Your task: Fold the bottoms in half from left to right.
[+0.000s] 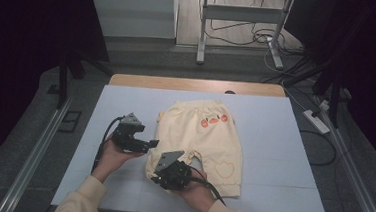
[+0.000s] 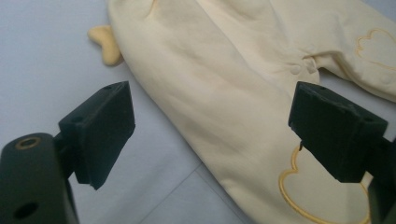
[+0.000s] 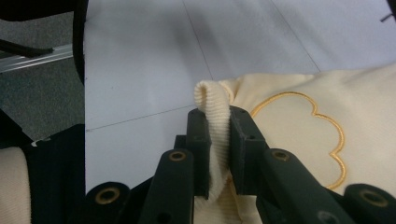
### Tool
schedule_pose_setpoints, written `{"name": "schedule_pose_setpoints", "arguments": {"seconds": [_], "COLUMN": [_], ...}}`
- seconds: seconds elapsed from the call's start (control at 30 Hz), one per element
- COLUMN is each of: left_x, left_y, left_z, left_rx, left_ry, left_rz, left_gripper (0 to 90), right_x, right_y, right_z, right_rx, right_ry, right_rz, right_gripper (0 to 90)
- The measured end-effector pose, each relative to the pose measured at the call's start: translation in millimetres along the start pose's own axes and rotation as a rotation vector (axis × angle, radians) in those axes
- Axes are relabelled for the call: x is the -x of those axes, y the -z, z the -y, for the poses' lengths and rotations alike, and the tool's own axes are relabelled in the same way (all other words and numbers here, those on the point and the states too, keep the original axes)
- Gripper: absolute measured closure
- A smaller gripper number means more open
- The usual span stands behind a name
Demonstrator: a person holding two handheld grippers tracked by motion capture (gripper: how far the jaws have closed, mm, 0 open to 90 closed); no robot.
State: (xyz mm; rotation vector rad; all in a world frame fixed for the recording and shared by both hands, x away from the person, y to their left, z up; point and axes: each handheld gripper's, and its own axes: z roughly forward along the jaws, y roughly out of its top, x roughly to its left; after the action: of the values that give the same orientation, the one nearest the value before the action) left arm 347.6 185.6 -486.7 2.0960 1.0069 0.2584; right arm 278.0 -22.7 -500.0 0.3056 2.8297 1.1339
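Shorts (image 1: 201,142), pale yellow and baby-sized, lie flat on the white sheet (image 1: 280,192) of the desk, closer to the near edge than the far one, with the waistband pointing to the far edge. The right gripper (image 3: 218,140) has its two black jaws squeezed together on the ribbed cuff (image 3: 214,107) of one leg, and only a thin fold of it sits between them. That fold could slip out if the hand pulls fast, because the grip is so near the cuff's edge. The left gripper (image 2: 212,135) has its jaws wide apart with nothing in them, hanging just above the other side of the shorts near a stitched heart shape (image 2: 322,196). If it comes down a bit off, it may pinch only the sheet or bunch the cloth into a lump. A small yellow tab (image 2: 106,43) sticks out at the side and could fold under. Pulling with one gripper alone would drag the shorts crooked toward the near edge.
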Motion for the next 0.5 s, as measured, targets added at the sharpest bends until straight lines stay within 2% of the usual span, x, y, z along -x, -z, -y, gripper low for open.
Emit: {"name": "schedule_pose_setpoints", "arguments": {"seconds": [0.33, 0.5], "left_x": [-5.4, -10.5], "left_y": [-9.6, -12.8], "left_z": [-12.1, -15.5], "left_rx": [-0.004, -0.001], "left_ry": [0.004, 0.020], "left_rz": [0.011, 0.012], "left_gripper": [14.0, 14.3], "right_x": [-0.2, -0.1], "right_y": [-1.0, -0.8], "right_z": [0.8, 0.9], "right_rx": [0.000, -0.001], "right_ry": [0.011, 0.012], "right_rz": [-0.005, -0.007], "right_gripper": [79.1, 79.0]}}
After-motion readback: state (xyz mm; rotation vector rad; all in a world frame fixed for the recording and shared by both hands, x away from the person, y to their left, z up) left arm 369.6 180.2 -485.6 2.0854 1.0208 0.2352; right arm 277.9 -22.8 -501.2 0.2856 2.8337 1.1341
